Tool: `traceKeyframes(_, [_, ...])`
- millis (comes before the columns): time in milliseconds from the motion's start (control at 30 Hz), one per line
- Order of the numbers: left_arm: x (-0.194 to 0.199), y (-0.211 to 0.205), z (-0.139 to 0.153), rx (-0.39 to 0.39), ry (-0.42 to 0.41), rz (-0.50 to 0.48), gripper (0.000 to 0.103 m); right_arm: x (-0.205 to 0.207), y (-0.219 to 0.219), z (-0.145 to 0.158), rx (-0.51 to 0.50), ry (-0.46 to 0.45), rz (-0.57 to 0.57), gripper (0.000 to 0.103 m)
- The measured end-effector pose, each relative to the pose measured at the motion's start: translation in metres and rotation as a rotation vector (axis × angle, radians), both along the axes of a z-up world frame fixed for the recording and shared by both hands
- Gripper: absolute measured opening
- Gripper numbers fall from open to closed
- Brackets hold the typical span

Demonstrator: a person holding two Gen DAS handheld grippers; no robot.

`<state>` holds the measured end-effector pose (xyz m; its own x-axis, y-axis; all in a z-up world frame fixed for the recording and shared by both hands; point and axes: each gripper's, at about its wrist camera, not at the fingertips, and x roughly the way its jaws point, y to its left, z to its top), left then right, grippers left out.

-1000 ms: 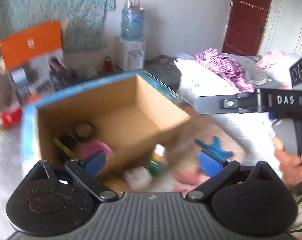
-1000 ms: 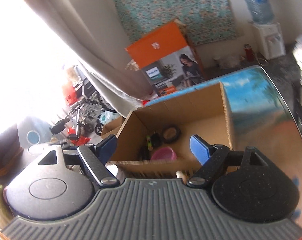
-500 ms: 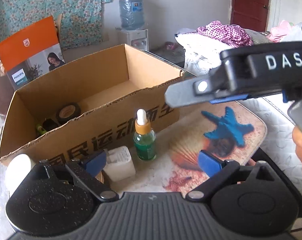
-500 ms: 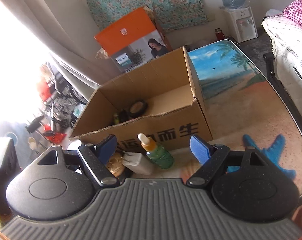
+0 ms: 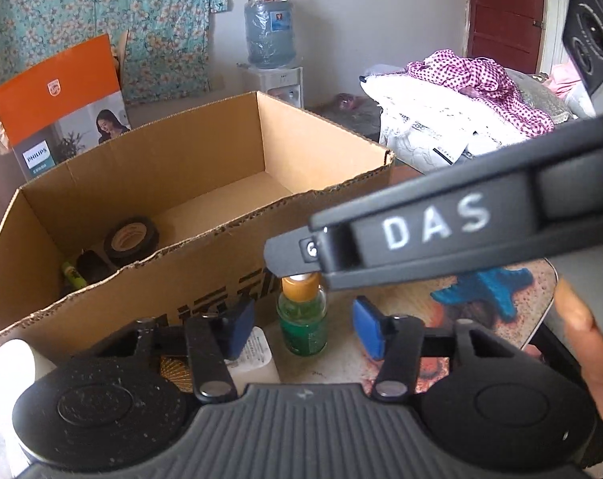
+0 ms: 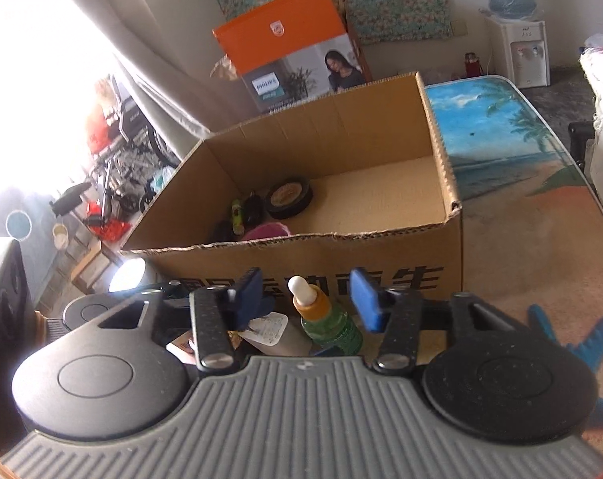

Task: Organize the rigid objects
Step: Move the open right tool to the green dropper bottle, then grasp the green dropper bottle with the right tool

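Observation:
A green dropper bottle [image 5: 301, 321] with an orange collar stands on the table just in front of the cardboard box [image 5: 205, 255]. My left gripper [image 5: 301, 331] frames it; its jaws are closing, with gaps still on both sides of the bottle. Beside the left pad lies a small white bottle [image 5: 253, 359]. My right gripper [image 6: 307, 297] is closing too, over the same dropper bottle [image 6: 325, 317], and its pads are not pressing on it. Seen from the left wrist, the right gripper's body [image 5: 421, 231] crosses above the bottle's cap. Inside the box lie a black tape roll [image 6: 289, 197] and a pink item [image 6: 267, 232].
The table top [image 6: 513, 183] carries a beach print with a blue starfish [image 5: 489, 287]. An orange product box [image 6: 289, 40] stands behind the carton, and a water dispenser [image 5: 269, 36] stands against the wall. Bedding [image 5: 453, 107] is piled at the right. A hand [image 5: 593, 343] holds the right gripper.
Both grippers have come down in front of the box and their jaws have narrowed around the green bottle. The right gripper's body has slid left, over the bottle's cap.

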<state>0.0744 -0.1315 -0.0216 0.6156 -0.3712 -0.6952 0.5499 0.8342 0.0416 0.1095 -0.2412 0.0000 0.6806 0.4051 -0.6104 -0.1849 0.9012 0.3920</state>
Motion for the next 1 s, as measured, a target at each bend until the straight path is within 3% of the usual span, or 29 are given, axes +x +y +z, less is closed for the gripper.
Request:
traceKeyframes(67, [0.002,0.0,-0.002,-0.008,0.014,-0.007,0.045,0.005,0.002,-0.003,-0.012,0.01,0.007,0.023])
traceKeyframes(233, [0.005,0.001,-0.005,-0.045,0.044,-0.023,0.044,0.009,0.004,-0.003,-0.017,0.003,0.023,0.011])
traceKeyframes(600, [-0.008,-0.011,-0.005,-0.09,0.025,-0.085,0.044,-0.004,-0.014,0.002,-0.062,0.019,-0.007,0.011])
traceKeyframes(733, [-0.012,-0.017,-0.007,-0.034,-0.047,-0.08,0.045,-0.007,-0.022,0.001,-0.058,0.02,-0.025,0.011])
traceKeyframes(1000, [-0.001,-0.032,-0.027,0.047,-0.03,-0.092,0.043,-0.007,-0.024,0.001,-0.051,0.022,-0.017,0.013])
